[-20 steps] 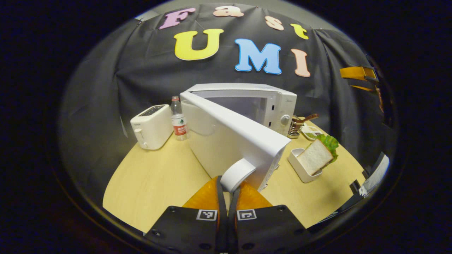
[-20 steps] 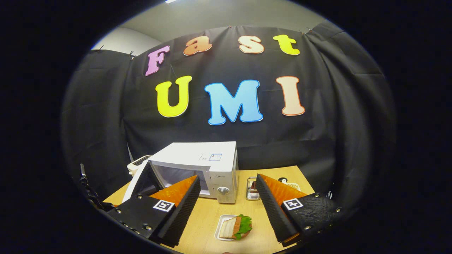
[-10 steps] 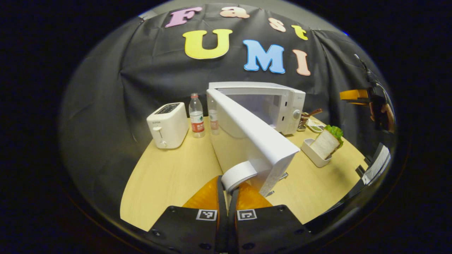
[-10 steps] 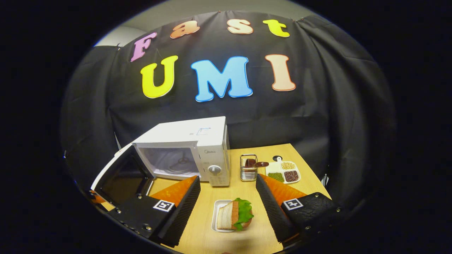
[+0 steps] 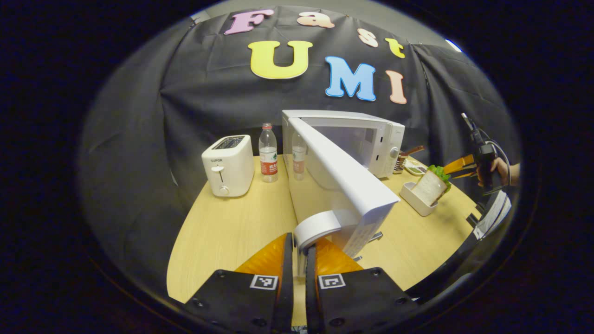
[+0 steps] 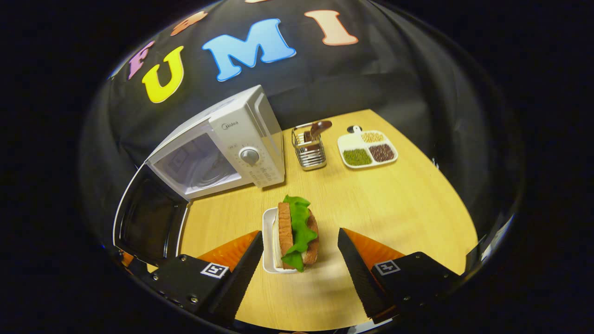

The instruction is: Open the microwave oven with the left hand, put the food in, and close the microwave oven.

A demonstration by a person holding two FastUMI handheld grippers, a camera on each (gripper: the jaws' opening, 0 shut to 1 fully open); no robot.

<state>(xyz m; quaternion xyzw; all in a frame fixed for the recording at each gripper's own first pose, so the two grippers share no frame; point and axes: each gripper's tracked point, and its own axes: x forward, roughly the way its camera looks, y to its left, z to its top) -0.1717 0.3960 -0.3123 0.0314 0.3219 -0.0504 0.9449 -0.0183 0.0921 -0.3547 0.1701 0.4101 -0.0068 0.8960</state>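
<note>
The left gripper [image 5: 299, 260] had its two fingers pinched tight on the round white door handle [image 5: 317, 226], so the microwave door [image 5: 345, 185] stood swung wide open. The handle looked smooth and hard, like plastic, and could slip if the grip were loose. The right gripper [image 6: 300, 253] had its fingers spread wide apart and held nothing. It hung just above the sandwich [image 6: 297, 230], one finger on each side, not touching it. The sandwich stood on its edge in a small white tray [image 6: 267, 246] on the table [image 6: 394, 204], in front of the microwave [image 6: 222, 144]. It was bread with green leaves in it. It was probably light and soft, so a hard squeeze could squash it or push the filling out. The tray looked stiff, so its rim was likely the better place to hold. The table was pale wood, flat and smooth. Farther back stood a shiny wire holder [image 6: 310, 148] and a white dish of beans [image 6: 366, 149]. A white toaster [image 5: 228, 164] and a clear water bottle [image 5: 267, 153] stood to the other side of the microwave.
</note>
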